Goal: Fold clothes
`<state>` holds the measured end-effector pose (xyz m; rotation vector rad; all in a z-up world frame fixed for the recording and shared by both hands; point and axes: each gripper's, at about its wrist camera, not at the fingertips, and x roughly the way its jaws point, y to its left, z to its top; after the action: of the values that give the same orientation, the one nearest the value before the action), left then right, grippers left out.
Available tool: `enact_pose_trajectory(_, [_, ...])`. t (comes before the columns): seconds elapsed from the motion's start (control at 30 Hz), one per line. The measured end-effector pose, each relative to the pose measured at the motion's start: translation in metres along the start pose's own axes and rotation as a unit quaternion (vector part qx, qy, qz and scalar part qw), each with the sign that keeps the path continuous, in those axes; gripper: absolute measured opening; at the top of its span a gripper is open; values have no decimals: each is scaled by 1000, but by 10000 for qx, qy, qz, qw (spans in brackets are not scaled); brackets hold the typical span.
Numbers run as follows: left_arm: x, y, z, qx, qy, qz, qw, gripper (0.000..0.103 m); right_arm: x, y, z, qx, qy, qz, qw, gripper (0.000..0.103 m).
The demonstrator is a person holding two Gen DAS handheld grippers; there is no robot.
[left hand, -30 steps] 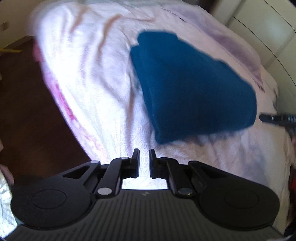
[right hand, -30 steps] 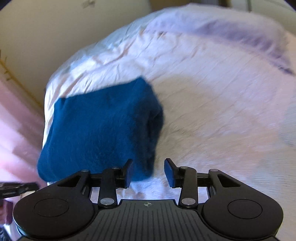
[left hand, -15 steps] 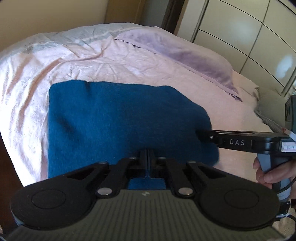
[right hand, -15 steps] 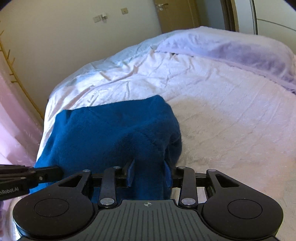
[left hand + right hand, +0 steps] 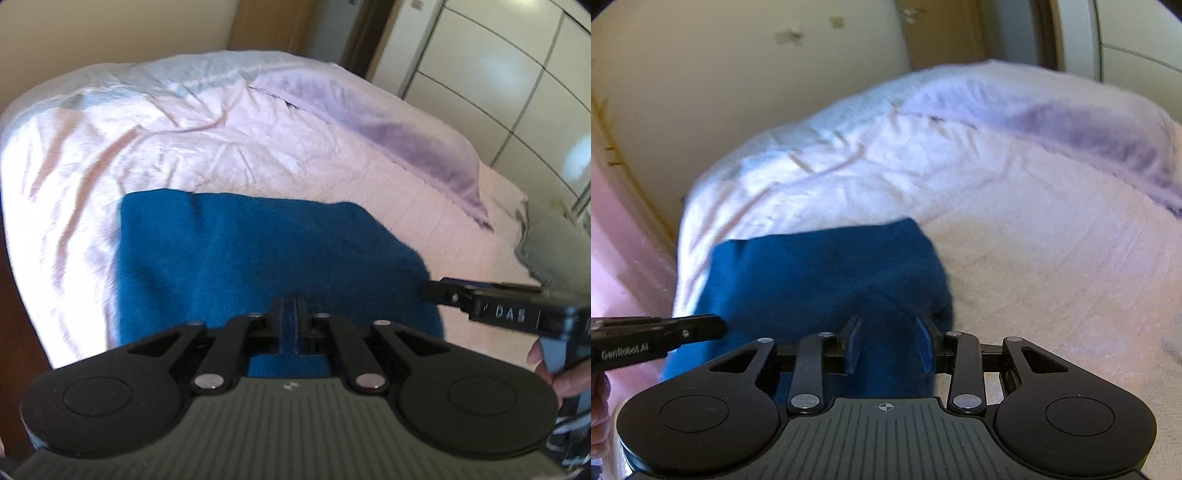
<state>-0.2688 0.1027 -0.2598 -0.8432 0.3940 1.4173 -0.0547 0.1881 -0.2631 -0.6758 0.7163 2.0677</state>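
grippers (image 5: 290, 317) (image 5: 888, 343) tilt down, pinching blue cloth (image 5: 258, 251)

Both views are bright with daylight, and both bend strongly at the rim, where dark corners close in and straight lines bow. In the left wrist view the pale bedcover (image 5: 192, 147) glares almost white along its left side, losing its creases there, while the wardrobe doors (image 5: 509, 85) carry a soft blurred sheen. The blue cloth (image 5: 258, 254) looks flat and slightly smeared. In the right wrist view the wall (image 5: 738, 85) and far bed edge are soft with blur; the cloth darkens to shadow near the tongs (image 5: 889, 345).
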Motion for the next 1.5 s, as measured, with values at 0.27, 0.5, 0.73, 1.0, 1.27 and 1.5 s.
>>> enact_pose_trajectory(0.27, [37,0,-8,117,295,372,9988,3,34,33,-22,-1237,174,-104,9921,35])
enact_pose_trajectory(0.5, [69,1,1,294,299,578,9974,3,83,21,-4,-1257,691,-212,9894,35])
enact_pose_trajectory(0.73, [56,0,13,222,304,512,9980,3,68,12,7,-900,652,7,9938,35])
enact_pose_trajectory(1.0, [17,-3,-4,89,283,468,9985,3,9,11,4,-609,338,98,9975,35])
enact_pose_trajectory(1.27, [56,-10,-6,500,315,698,9958,4,53,12,-12,-790,933,-384,9918,35])
enact_pose_trajectory(1.5, [33,-24,14,516,650,1050,9910,4,37,0,4,-383,1239,-185,9914,35])
